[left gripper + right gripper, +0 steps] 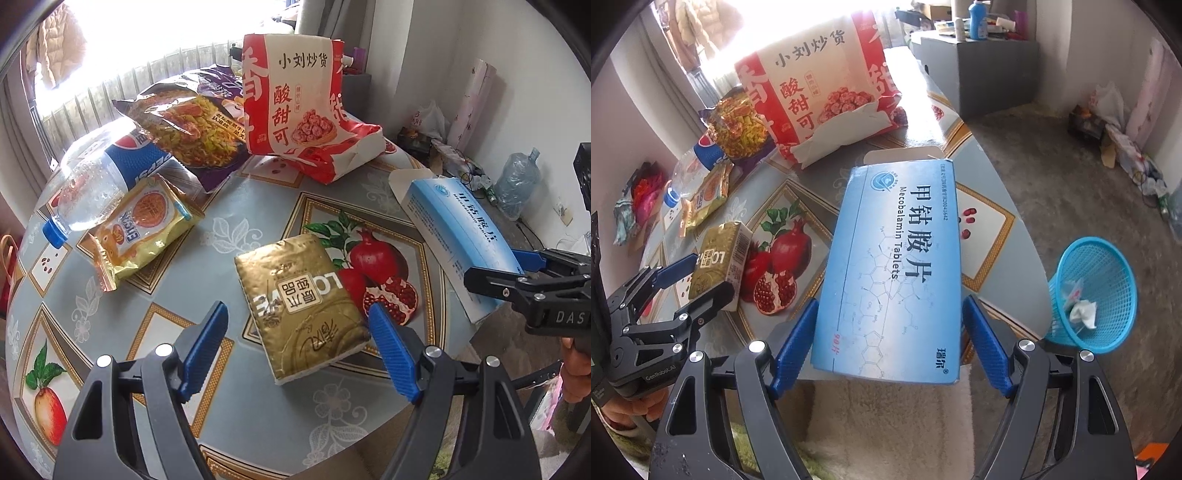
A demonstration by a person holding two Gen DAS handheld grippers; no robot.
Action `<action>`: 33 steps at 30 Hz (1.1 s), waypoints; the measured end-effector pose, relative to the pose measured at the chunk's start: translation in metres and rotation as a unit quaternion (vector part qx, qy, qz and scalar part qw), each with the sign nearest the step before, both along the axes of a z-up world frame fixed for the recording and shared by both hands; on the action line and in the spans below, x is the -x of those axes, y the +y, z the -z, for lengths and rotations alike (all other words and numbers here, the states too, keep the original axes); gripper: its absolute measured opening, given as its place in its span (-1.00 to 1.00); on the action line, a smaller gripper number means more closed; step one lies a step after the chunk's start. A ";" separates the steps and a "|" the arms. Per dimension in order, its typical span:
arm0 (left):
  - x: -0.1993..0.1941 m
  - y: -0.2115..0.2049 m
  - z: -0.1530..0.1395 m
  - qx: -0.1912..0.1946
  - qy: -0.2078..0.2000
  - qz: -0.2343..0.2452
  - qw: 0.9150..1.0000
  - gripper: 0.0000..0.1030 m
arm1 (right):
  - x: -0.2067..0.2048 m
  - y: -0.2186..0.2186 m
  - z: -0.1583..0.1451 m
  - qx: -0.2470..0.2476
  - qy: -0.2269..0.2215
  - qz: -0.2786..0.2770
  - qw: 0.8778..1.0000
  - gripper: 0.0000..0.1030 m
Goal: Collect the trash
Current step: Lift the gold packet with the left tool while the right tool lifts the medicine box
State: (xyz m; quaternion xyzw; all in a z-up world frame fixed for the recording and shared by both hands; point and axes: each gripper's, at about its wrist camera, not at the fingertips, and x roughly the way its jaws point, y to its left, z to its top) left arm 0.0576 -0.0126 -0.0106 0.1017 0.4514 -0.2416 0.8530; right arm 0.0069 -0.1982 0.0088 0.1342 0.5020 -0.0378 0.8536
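Note:
A gold tissue pack lies on the table between the open jaws of my left gripper; the right finger is close to its edge, the left finger stands apart. The pack also shows in the right wrist view. A blue medicine box with an open flap lies at the table's right edge, overhanging it, between the open jaws of my right gripper. The box shows in the left wrist view with the right gripper around its near end.
A red and white snack bag, a noodle packet, a Pepsi bottle and a gold wrapper lie on the patterned tablecloth. A blue mesh bin with paper stands on the floor right of the table.

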 end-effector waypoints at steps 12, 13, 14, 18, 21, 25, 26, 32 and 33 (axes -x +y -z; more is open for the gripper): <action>-0.002 -0.007 0.006 -0.002 0.010 -0.006 1.000 0.25 | 0.000 -0.003 0.002 -0.010 -0.002 0.005 1.000 0.37; -0.002 -0.007 0.006 -0.002 0.010 -0.006 1.000 0.25 | 0.001 -0.003 0.002 -0.012 -0.002 0.006 1.000 0.37; -0.002 -0.007 0.006 -0.002 0.010 -0.007 1.000 0.24 | 0.001 -0.004 0.001 -0.014 -0.003 0.006 1.000 0.36; 0.000 -0.007 0.005 -0.002 0.007 -0.009 1.000 0.22 | 0.002 -0.006 0.001 -0.022 -0.007 0.010 1.000 0.34; 0.001 -0.007 0.004 -0.003 0.002 -0.007 1.000 0.21 | 0.003 -0.008 0.000 -0.026 -0.009 0.010 1.000 0.34; 0.003 -0.006 0.003 -0.004 -0.002 -0.007 1.000 0.20 | 0.004 -0.009 -0.001 -0.031 -0.012 0.012 0.999 0.33; 0.003 -0.006 0.003 -0.003 -0.003 -0.007 1.000 0.20 | 0.004 -0.010 -0.002 -0.031 -0.013 0.011 0.999 0.33; 0.006 -0.006 -0.003 0.000 -0.016 -0.006 1.000 0.19 | 0.007 -0.010 -0.007 -0.030 -0.021 0.010 0.999 0.32; 0.007 -0.006 -0.005 0.002 -0.018 -0.005 1.000 0.19 | 0.007 -0.010 -0.008 -0.029 -0.023 0.010 0.999 0.32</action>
